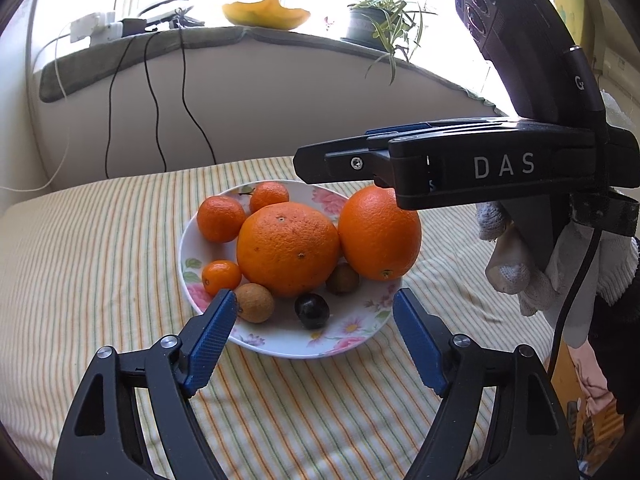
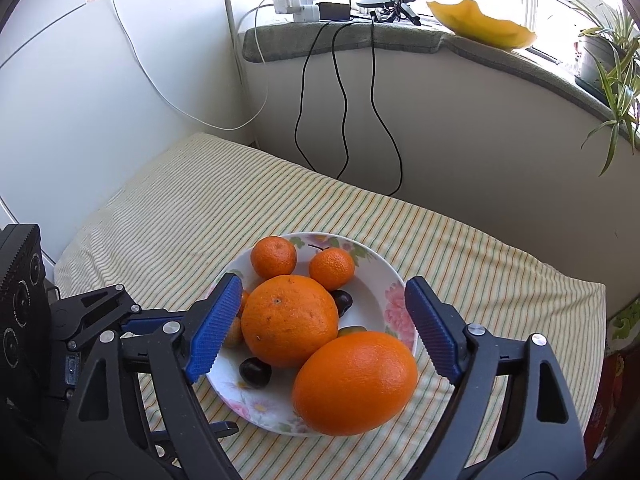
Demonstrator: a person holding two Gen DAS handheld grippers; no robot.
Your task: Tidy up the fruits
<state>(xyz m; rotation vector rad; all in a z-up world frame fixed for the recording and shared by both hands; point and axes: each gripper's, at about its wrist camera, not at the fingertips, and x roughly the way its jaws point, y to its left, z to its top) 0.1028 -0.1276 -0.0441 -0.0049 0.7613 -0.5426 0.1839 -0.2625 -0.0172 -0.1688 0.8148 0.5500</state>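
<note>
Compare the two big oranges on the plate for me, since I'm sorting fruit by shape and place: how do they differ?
The round orange sits in the plate's middle; the oval orange lies at its edge, overhanging the rim. The round orange's peel looks rougher, with dark specks; the oval orange's is smoother and brighter. The round orange has small fruit around it; the oval orange lies to one side. Both are the largest fruit there, and touch.

Both tongs are black frames with silver screws and ribbed blue pads [image 1: 212, 336] — the right tongs [image 1: 480, 164] lettered "DAS", cabled, in a white knit glove [image 1: 560, 272].
</note>
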